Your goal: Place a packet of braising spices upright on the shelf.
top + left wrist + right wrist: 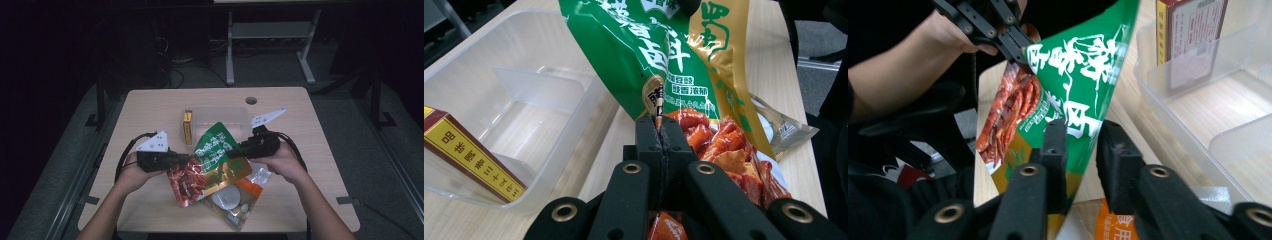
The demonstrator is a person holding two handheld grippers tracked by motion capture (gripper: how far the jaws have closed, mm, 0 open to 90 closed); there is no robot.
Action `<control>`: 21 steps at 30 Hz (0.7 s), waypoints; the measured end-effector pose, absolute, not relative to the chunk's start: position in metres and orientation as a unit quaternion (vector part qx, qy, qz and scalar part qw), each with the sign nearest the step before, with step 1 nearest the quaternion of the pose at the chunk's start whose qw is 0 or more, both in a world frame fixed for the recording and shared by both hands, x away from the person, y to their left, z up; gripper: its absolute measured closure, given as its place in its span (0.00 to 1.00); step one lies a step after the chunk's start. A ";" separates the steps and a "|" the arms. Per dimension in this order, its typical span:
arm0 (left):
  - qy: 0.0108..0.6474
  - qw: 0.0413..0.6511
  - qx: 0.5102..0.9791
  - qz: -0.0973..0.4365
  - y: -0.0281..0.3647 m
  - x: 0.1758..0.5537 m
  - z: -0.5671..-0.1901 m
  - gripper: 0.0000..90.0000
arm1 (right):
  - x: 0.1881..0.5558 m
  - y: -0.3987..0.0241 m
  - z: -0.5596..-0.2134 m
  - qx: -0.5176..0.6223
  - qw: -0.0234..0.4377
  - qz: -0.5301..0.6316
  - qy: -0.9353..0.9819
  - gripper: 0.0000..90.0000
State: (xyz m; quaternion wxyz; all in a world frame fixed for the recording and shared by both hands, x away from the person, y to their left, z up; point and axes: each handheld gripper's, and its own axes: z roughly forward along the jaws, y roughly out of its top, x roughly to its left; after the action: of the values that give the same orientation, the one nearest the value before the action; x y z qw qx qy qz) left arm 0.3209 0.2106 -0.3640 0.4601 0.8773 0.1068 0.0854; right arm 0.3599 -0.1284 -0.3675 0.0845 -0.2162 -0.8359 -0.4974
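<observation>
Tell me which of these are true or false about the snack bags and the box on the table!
1. The left gripper is clamped on the edge of the green snack bag. True.
2. The clear plastic box is full of snack bags. False: it holds a yellow and red carton standing at one end, and the rest looks bare.
3. The right gripper has the green snack bag's edge between its jaws. True, though a gap beside one jaw suggests they are not pressed tight.
4. The green snack bag lies flat on the table. False: it is lifted up between the two grippers.
5. Another bag, clear with orange, lies under it on the table. True.
</observation>
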 end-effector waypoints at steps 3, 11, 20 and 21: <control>0.107 0.465 0.875 0.082 0.213 0.321 -0.366 0.99 | 0.360 -0.126 -0.366 -0.213 0.069 -0.486 -0.845 0.96; 0.103 0.477 0.869 0.083 0.217 0.324 -0.368 0.98 | 0.364 -0.128 -0.364 -0.202 0.096 -0.500 -0.836 1.00; 0.112 0.468 0.873 0.084 0.222 0.330 -0.377 0.98 | 0.357 -0.124 -0.358 -0.161 0.152 -0.543 -0.810 1.00; 0.110 0.468 0.873 0.085 0.222 0.330 -0.377 0.98 | 0.357 -0.125 -0.358 -0.162 0.150 -0.545 -0.809 1.00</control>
State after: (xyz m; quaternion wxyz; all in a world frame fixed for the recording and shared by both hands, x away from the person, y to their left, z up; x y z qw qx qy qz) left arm 0.3298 0.2224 -0.3770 0.4684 0.8725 0.1096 0.0850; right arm 0.3573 -0.1246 -0.3579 0.1502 -0.1619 -0.8091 -0.5445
